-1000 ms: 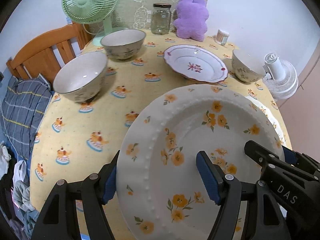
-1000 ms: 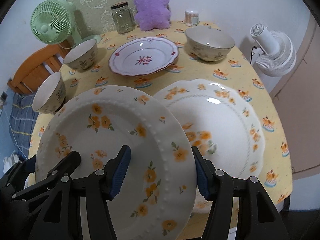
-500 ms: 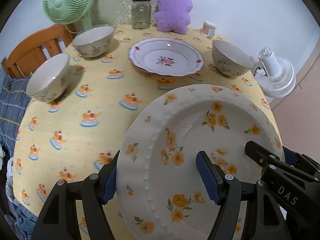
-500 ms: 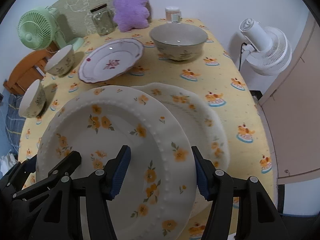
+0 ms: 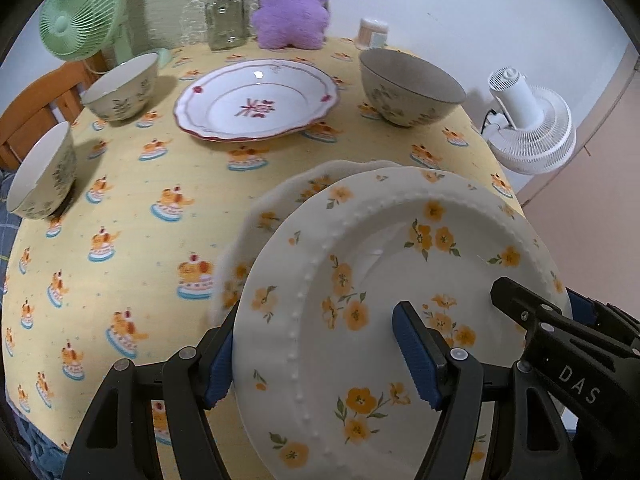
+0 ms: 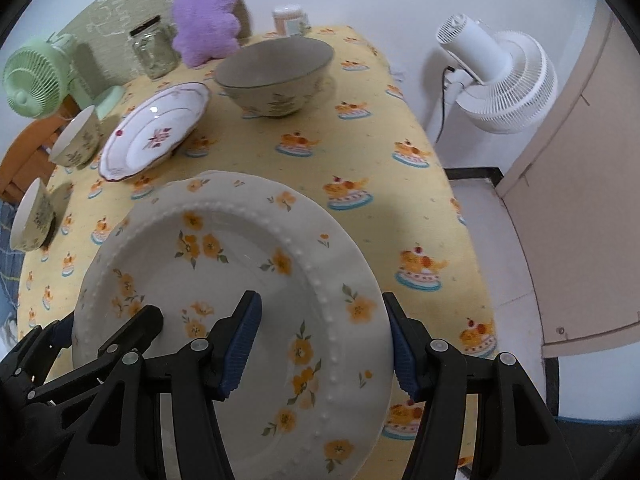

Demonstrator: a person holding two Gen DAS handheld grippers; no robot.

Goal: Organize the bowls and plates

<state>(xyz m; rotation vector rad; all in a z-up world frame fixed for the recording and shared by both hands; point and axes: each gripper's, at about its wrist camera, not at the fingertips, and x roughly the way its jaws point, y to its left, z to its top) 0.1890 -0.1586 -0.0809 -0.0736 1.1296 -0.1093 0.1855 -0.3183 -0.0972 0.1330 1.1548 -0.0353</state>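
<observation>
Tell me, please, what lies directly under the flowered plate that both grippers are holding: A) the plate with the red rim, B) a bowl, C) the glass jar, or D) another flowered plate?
D: in the left wrist view the scalloped edge of another flowered plate shows just beneath the flowered plate, which the left gripper and right gripper grip at opposite rims.

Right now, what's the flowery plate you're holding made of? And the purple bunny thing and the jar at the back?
The flowery plate looks like glazed ceramic: glossy white, with a raised beaded ring and painted orange flowers. The purple toy looks like soft plush fabric, fuzzy and matte. The jar seems to be clear glass, since you can see through it, with a dark lid that could be metal or plastic.
</observation>
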